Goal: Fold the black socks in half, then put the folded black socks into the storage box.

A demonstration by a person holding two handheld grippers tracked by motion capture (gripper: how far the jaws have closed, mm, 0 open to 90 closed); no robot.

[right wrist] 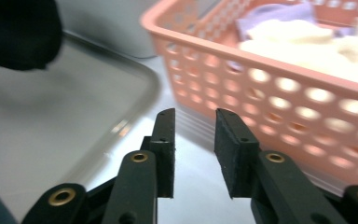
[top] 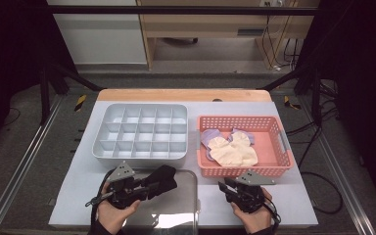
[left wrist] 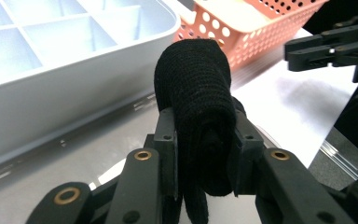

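Note:
A rolled black sock is clamped between the jaws of my left gripper, which is shut on it. In the high view the left gripper holds the black sock just above the far left part of a metal tray. My right gripper stands open in front of the pink basket, its jaws a little apart with nothing between them. The black sock shows at that view's top left. Cream socks and purple socks lie in the basket.
A grey divided organiser tray, its compartments bare, stands behind the left gripper, left of the basket. The organiser's wall is close to the sock. The basket's perforated wall is right beside the right gripper.

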